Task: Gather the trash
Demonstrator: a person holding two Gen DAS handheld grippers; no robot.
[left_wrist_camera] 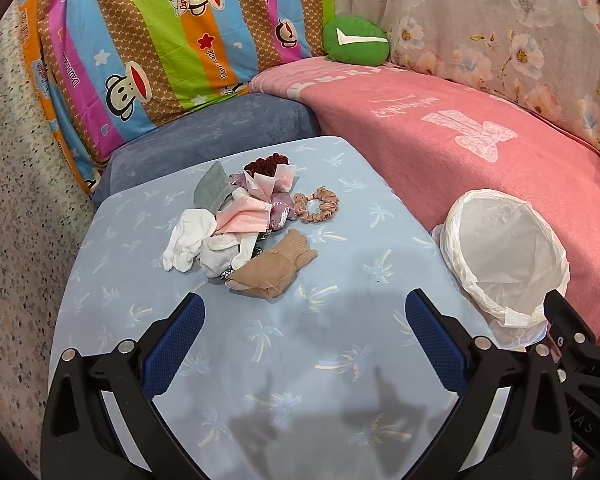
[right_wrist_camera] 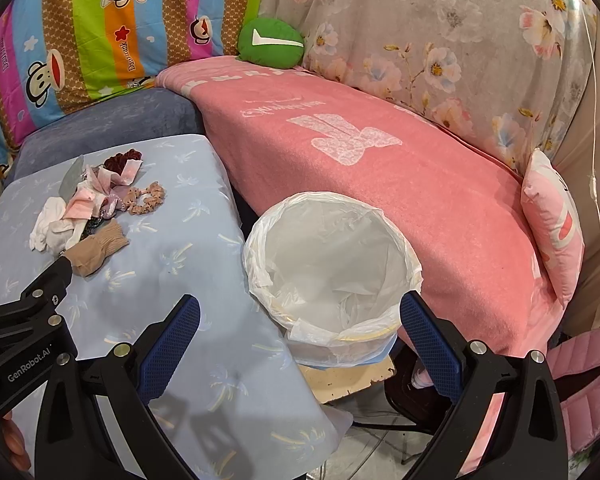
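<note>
A heap of small items lies on the light blue palm-print table (left_wrist_camera: 332,360): white socks (left_wrist_camera: 196,242), pink tissue wrappers (left_wrist_camera: 244,216), a beige stocking (left_wrist_camera: 276,268), a peach scrunchie (left_wrist_camera: 318,205) and a dark red scrunchie (left_wrist_camera: 266,162). The heap also shows in the right wrist view (right_wrist_camera: 88,216). A bin lined with a white plastic bag (right_wrist_camera: 332,276) stands right of the table; it also shows in the left wrist view (left_wrist_camera: 508,256). My left gripper (left_wrist_camera: 304,312) is open and empty, just short of the heap. My right gripper (right_wrist_camera: 300,316) is open and empty over the bin's near rim.
A pink blanket (right_wrist_camera: 380,168) covers the sofa behind the bin. A green cushion (left_wrist_camera: 356,42), a striped cartoon quilt (left_wrist_camera: 160,40) and a floral cover (right_wrist_camera: 440,40) stand at the back. A pink pillow (right_wrist_camera: 552,224) lies at the right. A blue-grey cushion (left_wrist_camera: 220,132) sits behind the table.
</note>
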